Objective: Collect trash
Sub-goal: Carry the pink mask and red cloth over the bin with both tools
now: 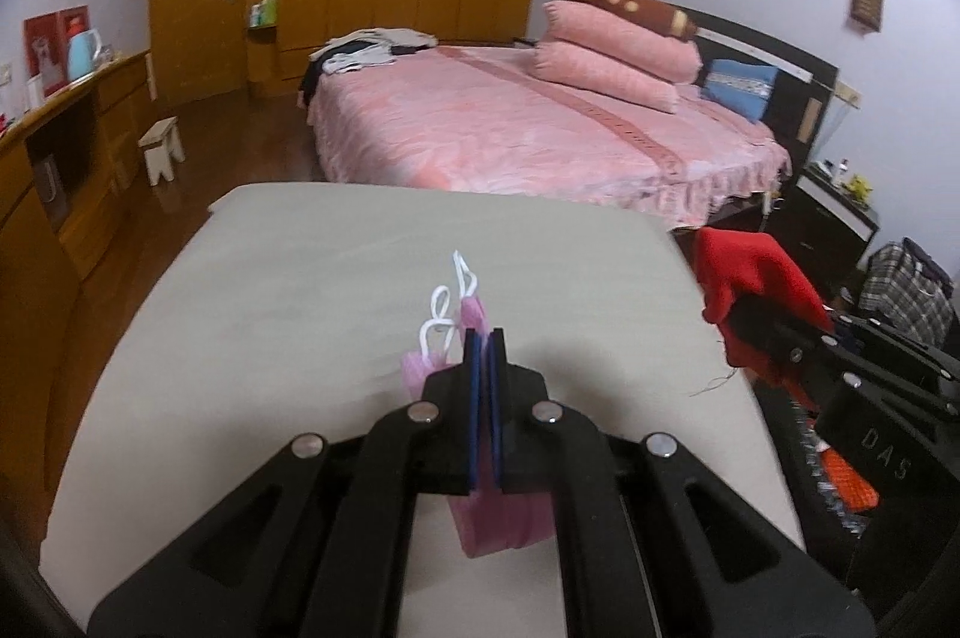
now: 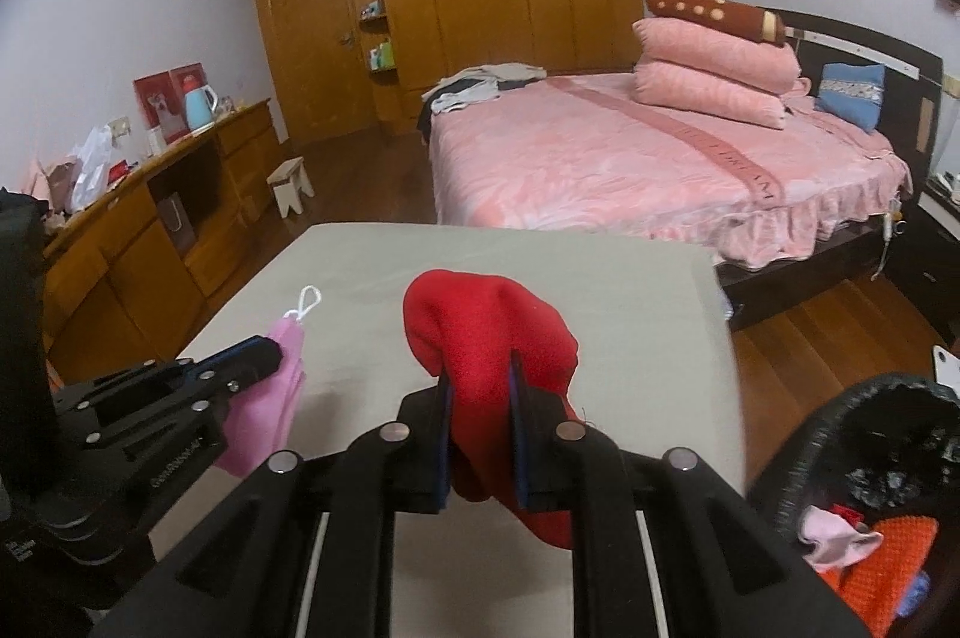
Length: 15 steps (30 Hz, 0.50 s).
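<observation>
1. Your left gripper [image 1: 485,338] has its jaws pressed tight together on a pink face mask [image 1: 501,521], held above the grey table [image 1: 300,290].
2. Your right gripper [image 2: 480,368] has jaws a little apart, pinching a red cloth [image 2: 486,332] above the table.
3. A black bin [image 2: 798,452] sits low on your right.

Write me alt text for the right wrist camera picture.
The right hand-held gripper is shut on a red cloth above a grey table. At left, the left hand-held gripper holds a pink face mask; a black bin sits at lower right.
</observation>
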{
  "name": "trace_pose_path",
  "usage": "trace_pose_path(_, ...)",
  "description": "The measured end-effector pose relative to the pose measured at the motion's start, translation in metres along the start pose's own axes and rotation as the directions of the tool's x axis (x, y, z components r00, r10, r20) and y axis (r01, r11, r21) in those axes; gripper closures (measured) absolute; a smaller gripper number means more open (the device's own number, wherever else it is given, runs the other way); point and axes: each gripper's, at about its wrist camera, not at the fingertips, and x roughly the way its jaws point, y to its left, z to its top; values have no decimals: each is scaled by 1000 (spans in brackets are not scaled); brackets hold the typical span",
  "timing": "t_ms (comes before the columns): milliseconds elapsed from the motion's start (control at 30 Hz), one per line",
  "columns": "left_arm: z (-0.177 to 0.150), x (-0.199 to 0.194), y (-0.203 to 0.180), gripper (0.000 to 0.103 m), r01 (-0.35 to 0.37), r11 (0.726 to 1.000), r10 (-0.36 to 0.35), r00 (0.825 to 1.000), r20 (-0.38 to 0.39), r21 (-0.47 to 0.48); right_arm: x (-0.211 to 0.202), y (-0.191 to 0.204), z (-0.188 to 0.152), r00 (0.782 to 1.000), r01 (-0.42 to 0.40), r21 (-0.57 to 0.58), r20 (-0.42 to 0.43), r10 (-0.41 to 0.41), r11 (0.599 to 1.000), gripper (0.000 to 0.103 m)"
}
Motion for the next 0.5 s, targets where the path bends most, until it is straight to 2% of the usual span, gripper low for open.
trace_pose_path(500, -2, -23, -93, 101, 134, 986, -137, 990, 27, 98, -75, -59, -12, 993, 96, 55, 56, -99, 994, 88)
